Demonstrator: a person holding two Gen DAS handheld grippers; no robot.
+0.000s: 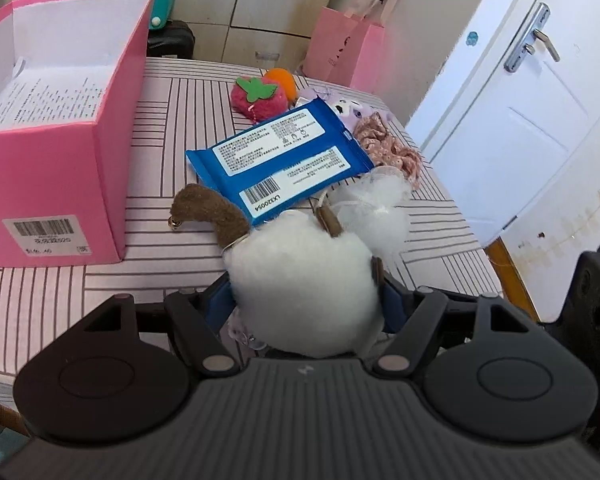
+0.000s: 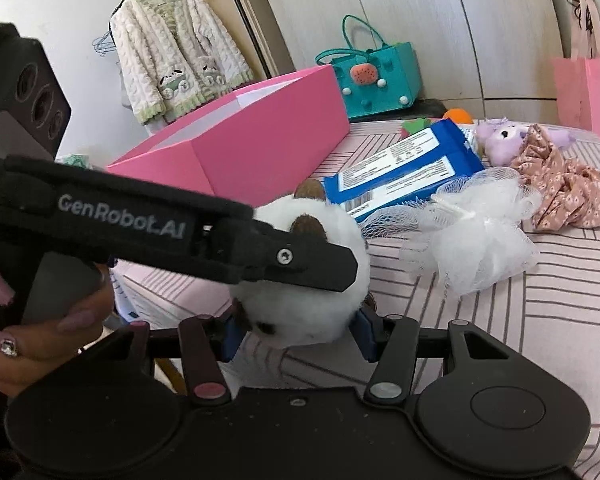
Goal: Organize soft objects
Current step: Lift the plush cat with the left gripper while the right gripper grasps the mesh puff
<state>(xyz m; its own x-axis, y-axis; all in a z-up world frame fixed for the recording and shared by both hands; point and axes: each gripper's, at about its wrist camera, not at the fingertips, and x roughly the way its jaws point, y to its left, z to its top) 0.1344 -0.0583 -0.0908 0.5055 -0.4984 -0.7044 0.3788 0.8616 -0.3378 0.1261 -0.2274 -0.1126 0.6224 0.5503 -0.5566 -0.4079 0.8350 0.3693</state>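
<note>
Pink-striped tabletop (image 1: 172,120) fills my left wrist view, with the open pink cardboard box (image 1: 60,152) standing at its far left. My left gripper (image 1: 306,304) is clamped on the round white plush cat with brown ears and tail (image 1: 304,280), blue pads pressing both flanks. Its brown tail curls away toward the box, so its long axis runs forward from me, tail end leading. Beyond it lie a blue wet-wipe packet (image 1: 276,160), a red felt strawberry (image 1: 258,96), a floral pink scrunchie (image 1: 392,148) and a white mesh bath puff (image 1: 380,208).

Over to my right wrist view: my right gripper (image 2: 296,332) also squeezes the same cat (image 2: 308,280) from below, face end toward this camera, while the left gripper's black finger crosses its top. The box (image 2: 252,136) waits behind, the puff (image 2: 476,240) just to the right.

Risk, as I judge it: two grips on one squashy toy. If either hand pulls away unevenly, the plush could slip out or twist, or the tail could catch the packet.
</note>
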